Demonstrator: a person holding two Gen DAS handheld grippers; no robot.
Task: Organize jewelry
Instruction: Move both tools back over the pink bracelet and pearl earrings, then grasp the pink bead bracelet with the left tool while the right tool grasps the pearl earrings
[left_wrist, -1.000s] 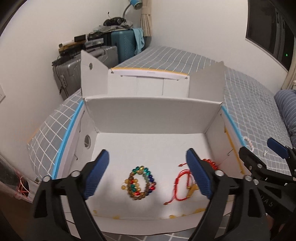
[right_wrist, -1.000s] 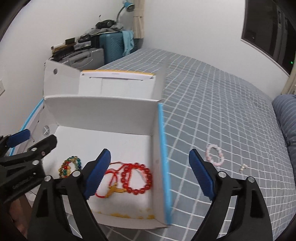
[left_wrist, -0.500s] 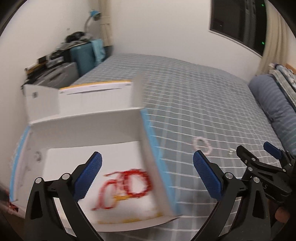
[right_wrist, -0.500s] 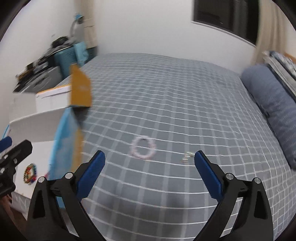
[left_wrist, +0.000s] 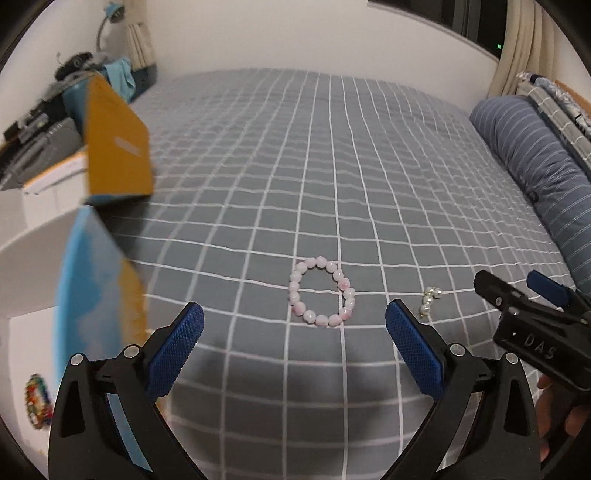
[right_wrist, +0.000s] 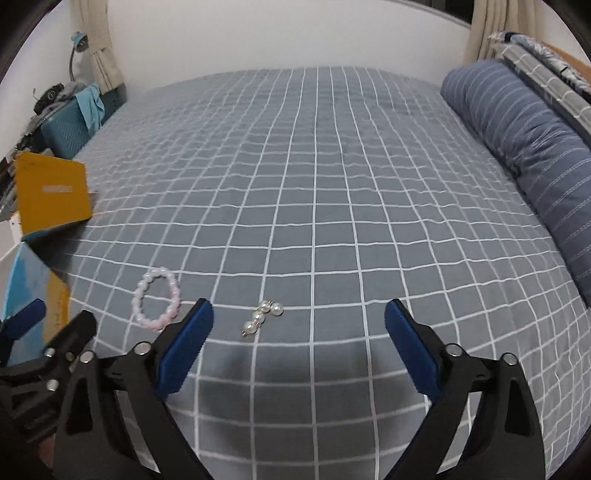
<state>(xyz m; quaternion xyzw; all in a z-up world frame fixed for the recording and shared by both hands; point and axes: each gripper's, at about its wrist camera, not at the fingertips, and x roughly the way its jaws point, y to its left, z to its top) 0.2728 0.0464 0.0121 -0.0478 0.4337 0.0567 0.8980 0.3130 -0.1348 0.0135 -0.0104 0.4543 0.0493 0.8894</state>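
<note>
**Mia:** What is the biggest thing here?

**Ben:** A big bed with a grey sheet crossed by white lines (right_wrist: 314, 184). A white wall stands at the far end. A long blue striped pillow (right_wrist: 517, 140) lies along the right side.

**Mia:** And on the left?

**Ben:** A white cardboard box with blue and yellow sides (left_wrist: 99, 258). A round bracelet of many-coloured beads (left_wrist: 37, 400) lies inside it.

**Mia:** Where is the other jewelry?

**Ben:** On the sheet, near us. A round pink bead bracelet (left_wrist: 322, 297) lies just left of a small white pearl piece (right_wrist: 262, 316).

**Mia:** And the grabbers?

**Ben:** The left gripper (left_wrist: 294, 343) and right gripper (right_wrist: 299, 345) both hang over the sheet, jaws spread wide, holding nothing.
</note>
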